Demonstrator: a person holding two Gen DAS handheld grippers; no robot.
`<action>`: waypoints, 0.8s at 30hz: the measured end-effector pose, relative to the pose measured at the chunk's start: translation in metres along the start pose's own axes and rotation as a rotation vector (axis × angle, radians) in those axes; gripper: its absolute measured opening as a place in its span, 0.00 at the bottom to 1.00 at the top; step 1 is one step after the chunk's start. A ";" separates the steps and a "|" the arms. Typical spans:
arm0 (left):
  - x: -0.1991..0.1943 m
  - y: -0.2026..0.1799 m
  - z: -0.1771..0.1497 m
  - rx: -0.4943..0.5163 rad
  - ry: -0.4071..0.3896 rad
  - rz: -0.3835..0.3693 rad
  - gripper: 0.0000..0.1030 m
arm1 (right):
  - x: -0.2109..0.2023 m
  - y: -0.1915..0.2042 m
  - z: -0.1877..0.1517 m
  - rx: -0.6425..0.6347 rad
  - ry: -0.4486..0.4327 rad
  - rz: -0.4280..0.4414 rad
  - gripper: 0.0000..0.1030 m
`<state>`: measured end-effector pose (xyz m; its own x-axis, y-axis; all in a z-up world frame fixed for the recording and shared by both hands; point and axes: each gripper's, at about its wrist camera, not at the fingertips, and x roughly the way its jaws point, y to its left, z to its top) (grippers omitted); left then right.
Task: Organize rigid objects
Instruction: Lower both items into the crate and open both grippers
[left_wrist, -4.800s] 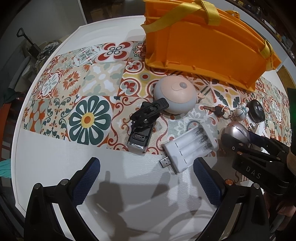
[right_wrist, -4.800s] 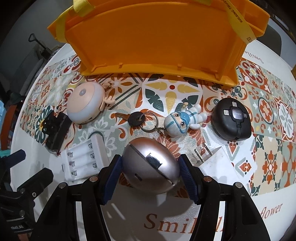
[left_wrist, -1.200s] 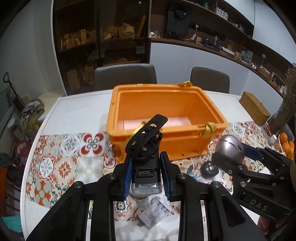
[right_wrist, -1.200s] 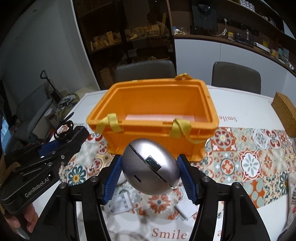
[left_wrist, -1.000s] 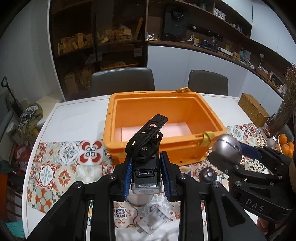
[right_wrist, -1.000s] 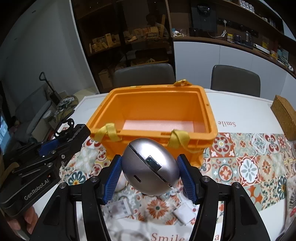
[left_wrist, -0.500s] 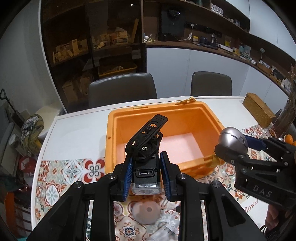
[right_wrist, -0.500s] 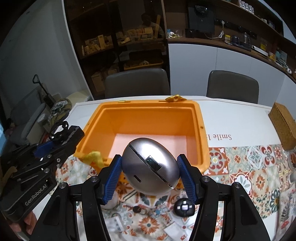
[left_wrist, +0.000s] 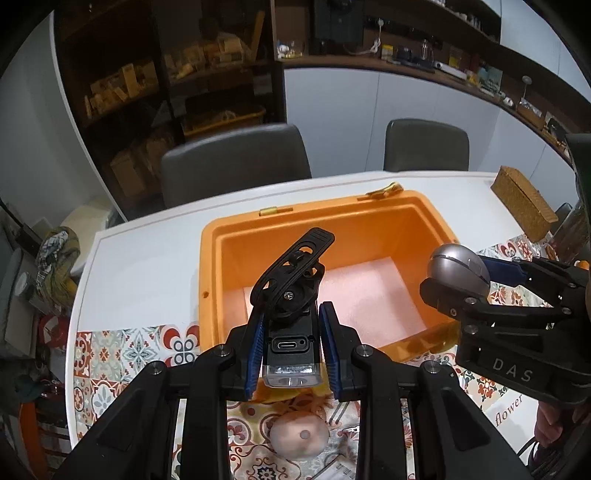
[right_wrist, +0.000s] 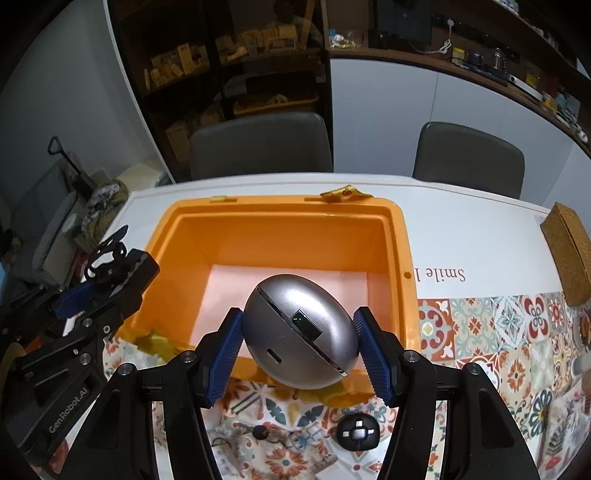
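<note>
My left gripper (left_wrist: 291, 349) is shut on a black bike light with a strap mount (left_wrist: 291, 314), held in the air over the near rim of the orange crate (left_wrist: 373, 218). My right gripper (right_wrist: 298, 349) is shut on a silver egg-shaped case (right_wrist: 299, 332), also above the crate's (right_wrist: 280, 214) near edge. The crate's pale pink floor is bare. In the left wrist view the right gripper (left_wrist: 461, 273) with the silver case (left_wrist: 458, 266) hangs at the right; in the right wrist view the left gripper (right_wrist: 92, 291) shows at the left.
On the patterned runner below lie a round pink gadget (left_wrist: 299, 435), a black round reel (right_wrist: 357, 432) and keys (right_wrist: 262, 432). A woven box (right_wrist: 569, 254) sits at the table's right. Two grey chairs (right_wrist: 258, 147) stand behind the white table (right_wrist: 472, 218).
Both grippers have moved forward over the crate with their loads; the crate now lies lower and closer in both views, and its floor shows more fully.
</note>
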<state>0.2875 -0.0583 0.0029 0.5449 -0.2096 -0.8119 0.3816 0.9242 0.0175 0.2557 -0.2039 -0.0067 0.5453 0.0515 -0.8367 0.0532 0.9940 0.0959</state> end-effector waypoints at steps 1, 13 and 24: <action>0.004 0.000 0.002 0.004 0.011 -0.004 0.28 | 0.005 0.000 0.002 -0.001 0.017 0.003 0.59; 0.047 -0.003 0.013 0.012 0.142 -0.001 0.28 | 0.033 -0.006 0.011 -0.004 0.097 -0.022 0.59; 0.047 0.005 0.014 -0.026 0.139 0.034 0.50 | 0.042 -0.012 0.013 0.013 0.119 -0.021 0.59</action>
<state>0.3257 -0.0684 -0.0270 0.4482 -0.1338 -0.8839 0.3440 0.9384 0.0324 0.2887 -0.2146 -0.0361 0.4409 0.0427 -0.8965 0.0745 0.9937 0.0840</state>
